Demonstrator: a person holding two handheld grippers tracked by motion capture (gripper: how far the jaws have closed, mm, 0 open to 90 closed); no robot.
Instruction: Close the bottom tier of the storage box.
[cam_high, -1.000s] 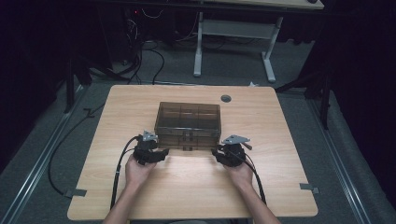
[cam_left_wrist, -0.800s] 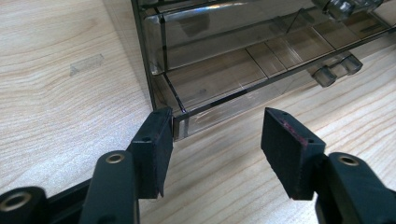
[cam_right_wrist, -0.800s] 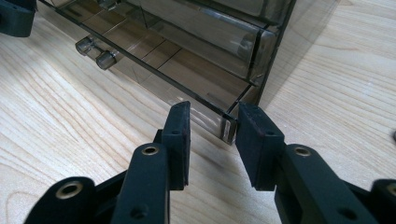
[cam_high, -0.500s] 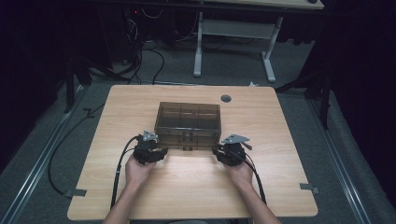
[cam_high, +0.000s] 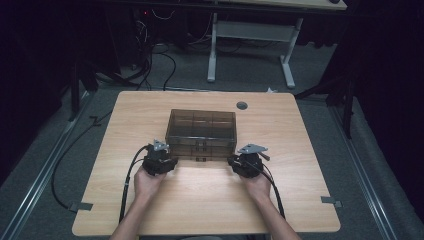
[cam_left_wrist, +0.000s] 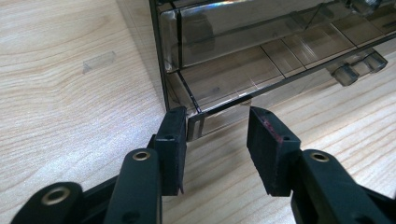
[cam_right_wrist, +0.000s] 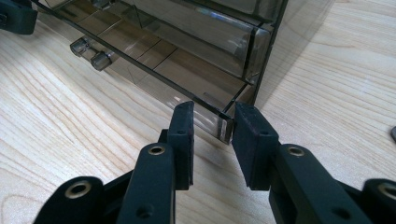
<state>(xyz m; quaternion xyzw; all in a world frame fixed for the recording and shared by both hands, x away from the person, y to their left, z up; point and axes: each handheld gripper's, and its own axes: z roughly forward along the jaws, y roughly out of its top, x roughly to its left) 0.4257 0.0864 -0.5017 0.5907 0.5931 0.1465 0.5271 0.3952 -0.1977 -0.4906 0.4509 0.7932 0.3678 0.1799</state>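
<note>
Centrally on the wooden table (cam_high: 150, 110) stands a smoky transparent drawer cabinet (cam_high: 202, 125), its lowest drawer (cam_left_wrist: 233, 77) drawn slightly forward. The left gripper (cam_left_wrist: 217, 135) is set at the drawer's left front corner (cam_left_wrist: 196, 126) and the right gripper (cam_right_wrist: 212, 128) at its right front corner (cam_right_wrist: 225, 126). Both pairs of jaws have just been closing and now stand partly open with a corner between them; the outer pad appears to lie against the plastic on each side, though firm pressure cannot be confirmed from these views. The step in hand is judged to be the seating of both grips on the drawer front. For the next move, the jaws would need to be closed fully on the corners and both hands moved together, so that the drawer slides evenly without skewing.
</note>
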